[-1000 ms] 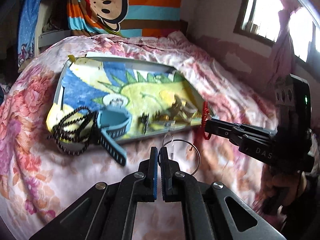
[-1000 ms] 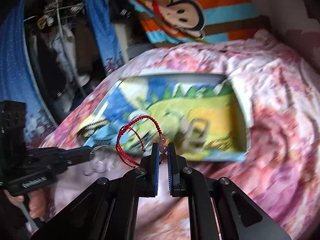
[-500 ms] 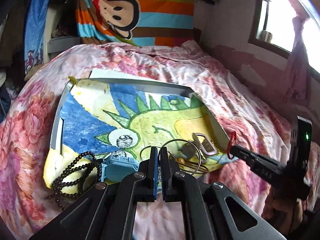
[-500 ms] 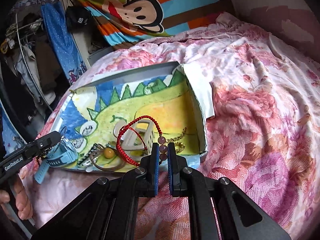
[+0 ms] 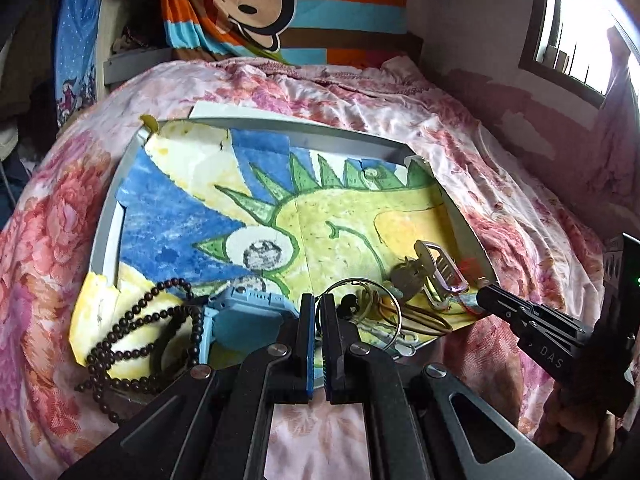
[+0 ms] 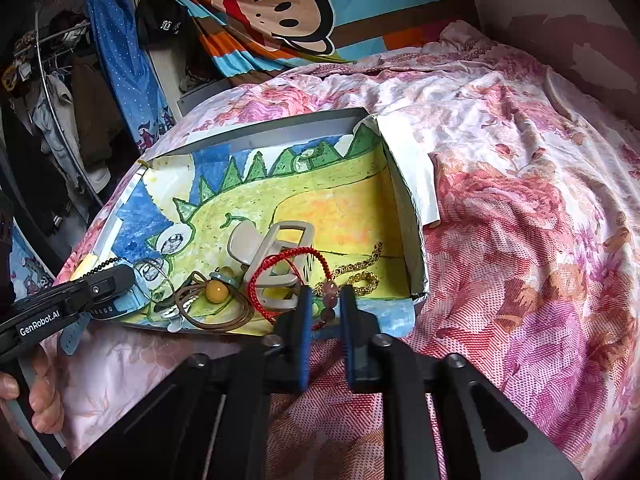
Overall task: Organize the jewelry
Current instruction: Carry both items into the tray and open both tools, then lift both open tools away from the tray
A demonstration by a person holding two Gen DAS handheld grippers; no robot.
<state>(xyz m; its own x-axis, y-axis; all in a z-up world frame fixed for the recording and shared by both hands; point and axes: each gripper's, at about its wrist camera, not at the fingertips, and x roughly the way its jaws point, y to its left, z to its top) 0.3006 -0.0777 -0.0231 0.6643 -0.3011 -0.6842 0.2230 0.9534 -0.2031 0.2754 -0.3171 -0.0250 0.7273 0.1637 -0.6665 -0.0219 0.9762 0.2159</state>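
A shallow grey box (image 5: 280, 130) lined with a dinosaur drawing lies on the bed and also shows in the right wrist view (image 6: 280, 122). My left gripper (image 5: 317, 312) is shut on a thin metal ring (image 5: 394, 304) over the box's near edge. My right gripper (image 6: 323, 300) has its jaws slightly apart, with the pink beads of a red cord bracelet (image 6: 280, 260) between them; the bracelet hangs over the box's near right part. In the box lie a dark bead string (image 5: 140, 320), a blue watch (image 5: 244, 316), a beige clip (image 6: 276, 248), a gold chain (image 6: 360, 272) and an amber-bead cord (image 6: 216, 290).
The box sits on a pink floral bedcover (image 6: 520, 220). A striped monkey blanket (image 5: 288, 4) hangs at the head of the bed. Clothes hang on a rack (image 6: 52, 92) to the left. A window (image 5: 580, 24) is on the right wall.
Both grippers moved forward over the box's near edge. My right gripper's jaws have parted a little around the bracelet's beads. The left still holds the ring.
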